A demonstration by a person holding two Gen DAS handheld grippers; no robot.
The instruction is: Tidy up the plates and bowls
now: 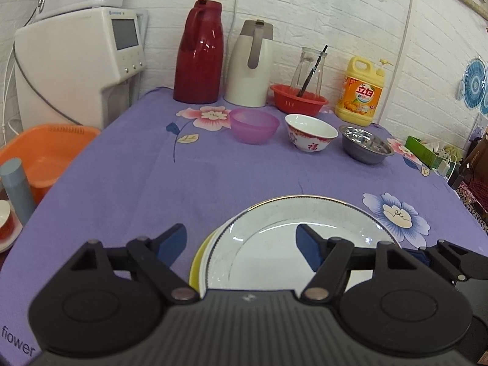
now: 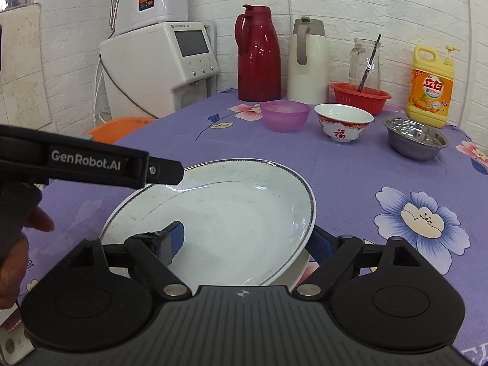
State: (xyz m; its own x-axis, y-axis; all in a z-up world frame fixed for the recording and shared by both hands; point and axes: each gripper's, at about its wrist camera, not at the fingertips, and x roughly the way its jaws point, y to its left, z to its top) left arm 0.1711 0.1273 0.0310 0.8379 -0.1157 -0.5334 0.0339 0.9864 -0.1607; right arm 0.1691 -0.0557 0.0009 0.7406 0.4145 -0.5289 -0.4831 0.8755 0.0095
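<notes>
Just beyond the stacked plates, three bowls line the back of the purple flowered tablecloth.

A translucent purple plastic bowl, a white porcelain bowl with red pattern and a steel bowl stand apart in a row before a red thermos, a cream thermos, a red basket and a yellow detergent bottle. The white gold-rimmed plate lies tilted on a yellow-edged plate. The left gripper hangs open over it, pads clear. The right gripper straddles its near rim; whether it pinches, I cannot tell.
</notes>
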